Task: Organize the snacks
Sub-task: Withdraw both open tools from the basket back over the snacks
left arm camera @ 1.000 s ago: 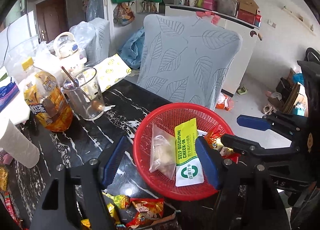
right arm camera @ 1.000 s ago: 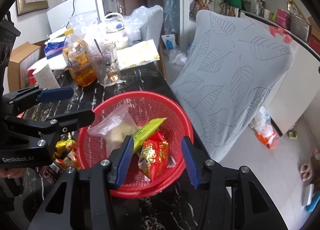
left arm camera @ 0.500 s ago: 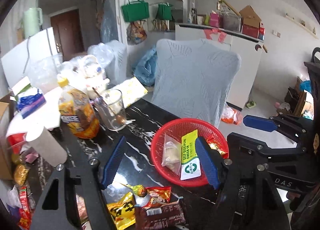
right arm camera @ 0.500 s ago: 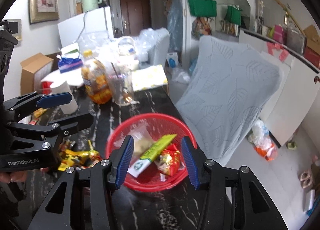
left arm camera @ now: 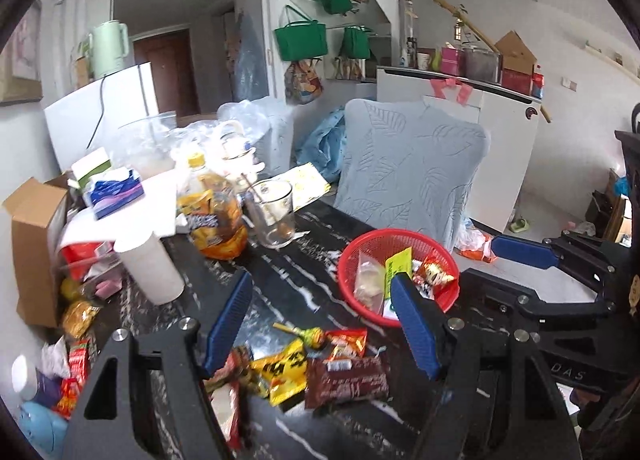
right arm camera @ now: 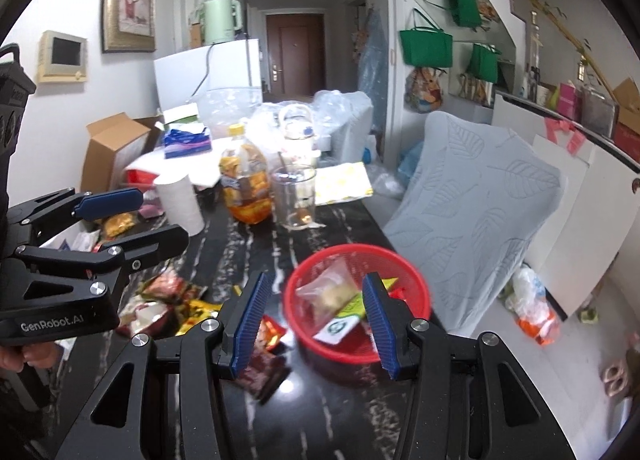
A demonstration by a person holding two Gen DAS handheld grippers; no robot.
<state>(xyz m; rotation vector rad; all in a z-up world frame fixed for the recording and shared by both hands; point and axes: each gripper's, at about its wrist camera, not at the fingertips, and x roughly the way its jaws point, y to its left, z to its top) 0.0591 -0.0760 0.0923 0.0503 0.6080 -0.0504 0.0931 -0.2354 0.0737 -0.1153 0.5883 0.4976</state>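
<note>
Black marble tabletop fills my near field, and from the left wrist camera I see a loose heap of snacks just beyond my left gripper: a brown chocolate wrapper at 6 o'clock, a yellow packet beside it at 7, and a lollipop just above them. These are not yet sorted, and more packets lie at the table's left edge around 9 o'clock.

Farther out, at 2 o'clock in the same view, the red mesh basket already holds about 3 items: a clear bag, a yellow-green sachet and a red foil snack. I judge the job well under half done.

My left gripper is spread wide with nothing between its blue pads, hanging above the heap without touching it. My right gripper is likewise wide apart and holds nothing; the basket sits between its fingers in that view, though I cannot tell whether they touch it.

Beyond, at 11 o'clock, stand a glass mug, an orange drink bottle and a paper roll.
</note>
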